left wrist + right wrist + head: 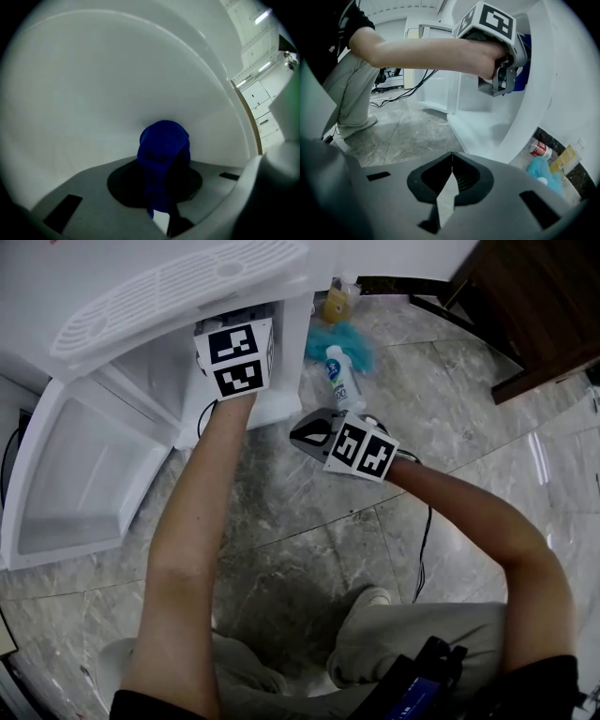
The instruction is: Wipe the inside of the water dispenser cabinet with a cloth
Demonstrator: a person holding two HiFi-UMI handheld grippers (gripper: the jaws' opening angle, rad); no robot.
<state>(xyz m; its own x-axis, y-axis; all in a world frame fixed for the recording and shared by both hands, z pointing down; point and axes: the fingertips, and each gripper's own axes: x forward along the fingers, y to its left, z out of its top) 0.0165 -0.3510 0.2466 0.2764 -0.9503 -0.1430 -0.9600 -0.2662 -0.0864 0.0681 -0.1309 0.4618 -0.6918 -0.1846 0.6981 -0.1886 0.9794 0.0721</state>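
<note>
The white water dispenser [178, 296] stands on the floor with its lower cabinet open. My left gripper [161, 194] reaches into the cabinet; only its marker cube [234, 357] shows in the head view. It is shut on a bunched dark blue cloth [163, 145], which lies against the white inner wall [117, 84]. The right gripper view shows the same cloth [526, 47] at the cabinet opening. My right gripper [451, 171] hangs outside the cabinet, tilted down over the floor, jaws shut with nothing between them. In the head view the right gripper [314, 434] is just right of the cabinet.
The cabinet door [84, 474] swings open to the left. A white spray bottle [339, 376], a teal cloth [342, 338] and a yellow bottle [336, 301] lie right of the dispenser. Dark wooden furniture [534, 306] stands at the upper right. A cable [424, 549] crosses the marble floor.
</note>
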